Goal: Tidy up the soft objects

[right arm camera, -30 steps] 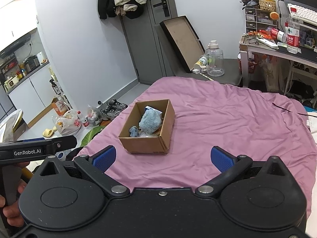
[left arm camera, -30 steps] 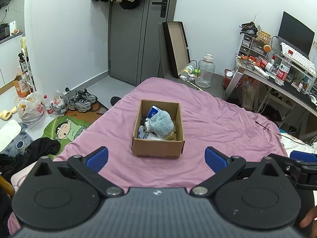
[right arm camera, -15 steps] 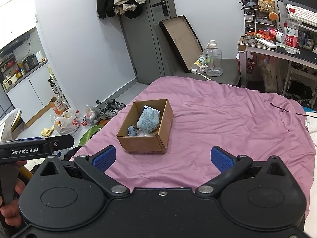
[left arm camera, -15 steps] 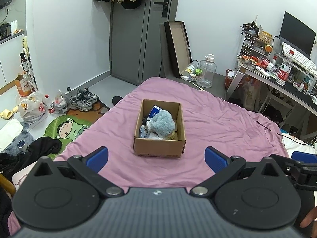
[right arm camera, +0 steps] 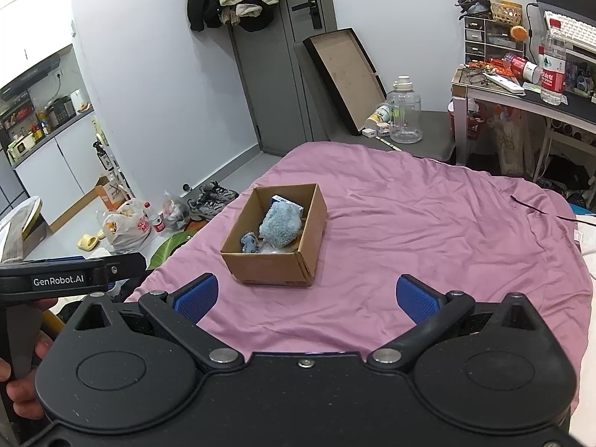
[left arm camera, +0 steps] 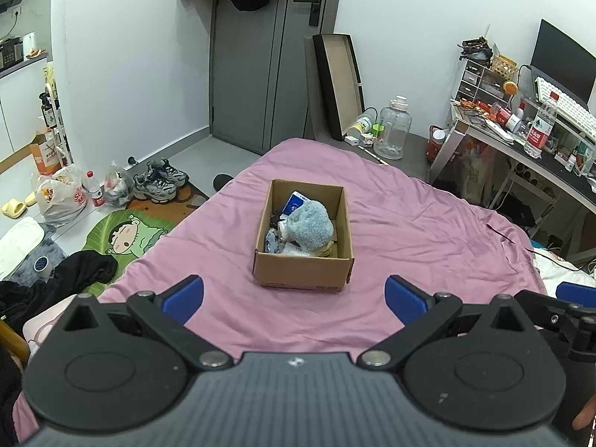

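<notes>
An open cardboard box (left arm camera: 303,272) (right arm camera: 268,264) stands on the purple bedspread (left arm camera: 428,231) (right arm camera: 428,231). Inside lie a fluffy light-blue plush (left arm camera: 311,229) (right arm camera: 279,225), a small blue-grey soft toy (right arm camera: 249,242), a blue-and-white packet (left arm camera: 294,203) and a few smaller items I cannot make out. My left gripper (left arm camera: 294,294) hovers over the near bed, short of the box, open with nothing between its blue pads. My right gripper (right arm camera: 305,294) is likewise open and empty, the box ahead and slightly left. The left gripper's handle (right arm camera: 70,279) shows at the right wrist view's left edge, in a hand.
Left of the bed the floor holds sneakers (left arm camera: 160,184), plastic bags (left arm camera: 59,197), a green cartoon mat (left arm camera: 126,238) and dark clothes (left arm camera: 74,275). A grey door (left arm camera: 268,56) with hung coats is behind. A cluttered desk (left arm camera: 521,134) stands right; a water jug (left arm camera: 396,128) sits past the bed's end.
Both grippers have drifted slightly; the box sits a little further right in the left wrist view and further left in the right wrist view. Jaws stay open.
</notes>
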